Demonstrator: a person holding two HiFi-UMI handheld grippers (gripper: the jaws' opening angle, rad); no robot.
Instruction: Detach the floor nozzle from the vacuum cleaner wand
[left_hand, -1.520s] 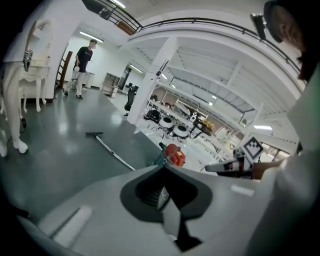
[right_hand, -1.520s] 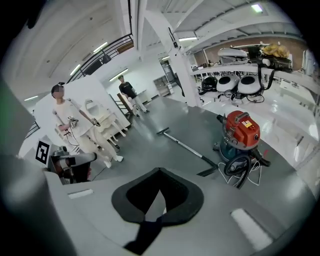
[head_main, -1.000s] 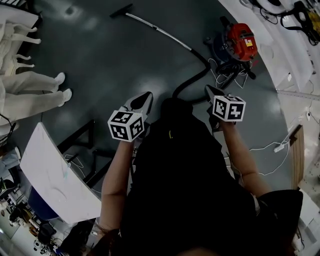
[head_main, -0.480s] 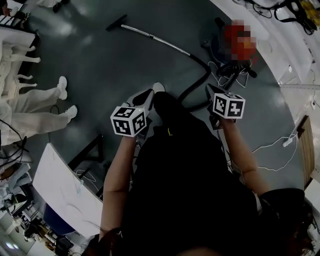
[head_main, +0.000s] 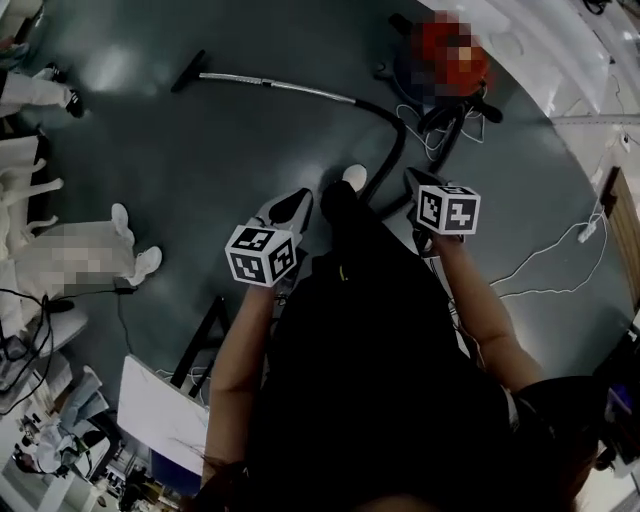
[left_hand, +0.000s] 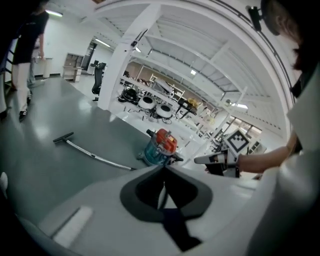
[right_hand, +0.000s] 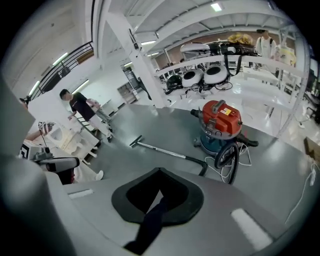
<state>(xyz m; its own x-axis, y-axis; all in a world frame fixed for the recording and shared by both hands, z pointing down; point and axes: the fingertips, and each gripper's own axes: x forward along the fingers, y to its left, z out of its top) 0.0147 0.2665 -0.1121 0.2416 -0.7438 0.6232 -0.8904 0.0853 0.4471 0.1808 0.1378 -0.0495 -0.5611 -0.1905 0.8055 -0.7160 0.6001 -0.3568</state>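
Far ahead on the grey floor, the floor nozzle lies fitted on the wand, well apart from both claws. Pressed together on nothing, the left claw and right claw point downward, probably because nothing is within reach yet.

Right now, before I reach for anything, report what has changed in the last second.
The person has stepped toward the vacuum cleaner: a shoe now shows ahead, and the floor nozzle and wand sit further left in the head view. Nothing was grasped or released. The left gripper and right gripper stayed shut and empty, and the nozzle is still on the wand.
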